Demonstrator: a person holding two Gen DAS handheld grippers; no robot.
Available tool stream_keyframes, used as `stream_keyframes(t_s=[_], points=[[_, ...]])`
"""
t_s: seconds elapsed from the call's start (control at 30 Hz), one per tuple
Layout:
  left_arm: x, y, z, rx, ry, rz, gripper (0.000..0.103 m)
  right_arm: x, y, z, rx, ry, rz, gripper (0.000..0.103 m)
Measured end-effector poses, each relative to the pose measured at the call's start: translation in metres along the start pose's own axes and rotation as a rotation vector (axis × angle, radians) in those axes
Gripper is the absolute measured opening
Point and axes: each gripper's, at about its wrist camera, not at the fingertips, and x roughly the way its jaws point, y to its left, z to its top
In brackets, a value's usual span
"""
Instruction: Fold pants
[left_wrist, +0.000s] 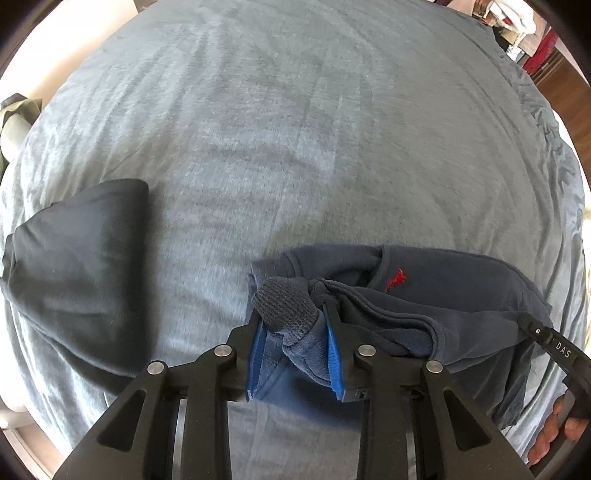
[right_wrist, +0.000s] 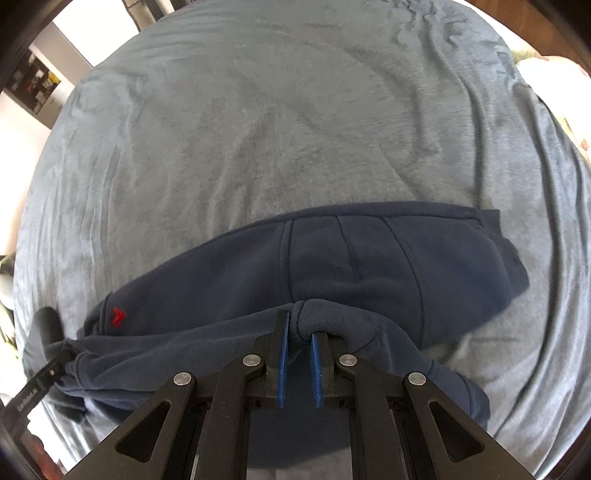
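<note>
Navy pants (right_wrist: 332, 258) on grey blanket (right_wrist: 258, 110) — left tongs (left_wrist: 291, 314) gripping ribbed cuff (left_wrist: 286, 299), right tongs (right_wrist: 300, 332) pinching a fold.

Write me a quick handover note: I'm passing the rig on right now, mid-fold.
Left gripper: ribbed cuff bunched between its fingers, grip loose or just releasing.
Right gripper: shut on a fold of the navy pants.
Pants lie across the grey blanket, partly folded, held edge doubled over the lower layer, red logo showing.
A dark folded garment sits off to the left.
Left: lay the held edge down, release, smooth, finish the fold.
</note>
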Motion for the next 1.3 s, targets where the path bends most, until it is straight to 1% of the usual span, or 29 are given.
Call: stream_keyframes(t_s=[0.07,0.1,0.27,0.37,0.43,0.57,0.63,0.67,0.7,0.8,0.87,0.9,0.97,1.03,1.1,1.17,1.27,1.3], points=[[0.004,0.000,0.005,-0.001,0.007,0.013,0.040,0.007,0.002,0.007,0.000,0.006,0.003,0.012],[0.005,-0.001,0.008,0.004,0.004,0.022,0.042,0.010,0.004,0.009,-0.002,0.010,0.002,0.012],[0.003,-0.003,0.020,0.041,-0.042,0.065,0.055,0.030,0.007,0.023,-0.003,0.053,-0.006,0.014],[0.004,-0.005,0.027,0.061,-0.057,0.088,0.057,0.036,0.010,0.032,-0.004,0.081,-0.006,0.021],[0.007,-0.007,0.031,0.067,-0.061,0.091,0.058,0.038,0.012,0.039,0.002,0.089,-0.004,0.027],[0.013,-0.009,0.038,0.080,-0.071,0.117,0.060,0.043,0.015,0.054,0.007,0.104,-0.011,0.034],[0.018,-0.010,0.041,0.098,-0.074,0.147,0.060,0.048,0.019,0.062,0.001,0.132,-0.010,0.043],[0.021,-0.010,0.042,0.105,-0.074,0.155,0.062,0.052,0.021,0.065,-0.007,0.150,-0.007,0.046],[0.024,-0.009,0.044,0.109,-0.072,0.164,0.064,0.054,0.022,0.068,-0.012,0.162,-0.005,0.048],[0.028,-0.007,0.049,0.114,-0.068,0.164,0.064,0.060,0.026,0.073,-0.028,0.182,-0.019,0.052],[0.021,-0.007,0.051,0.111,-0.098,0.181,0.063,0.059,0.032,0.075,-0.045,0.182,-0.029,0.054],[0.015,-0.007,0.050,0.116,-0.117,0.192,0.063,0.057,0.035,0.076,-0.051,0.179,-0.030,0.057],[-0.004,-0.010,0.049,0.145,-0.182,0.206,0.064,0.051,0.044,0.069,-0.062,0.170,-0.023,0.061],[-0.022,-0.013,0.045,0.178,-0.231,0.229,0.066,0.037,0.052,0.065,-0.084,0.153,-0.010,0.064],[-0.037,-0.015,0.039,0.206,-0.253,0.207,0.066,0.022,0.056,0.062,-0.100,0.148,0.000,0.065],[-0.054,-0.018,0.032,0.241,-0.274,0.162,0.066,0.002,0.062,0.056,-0.122,0.129,0.025,0.064],[-0.081,-0.023,0.013,0.286,-0.315,0.081,0.066,-0.028,0.063,0.039,-0.140,0.073,0.053,0.065],[-0.090,-0.025,0.007,0.298,-0.329,0.054,0.066,-0.042,0.063,0.031,-0.142,0.039,0.068,0.065]])
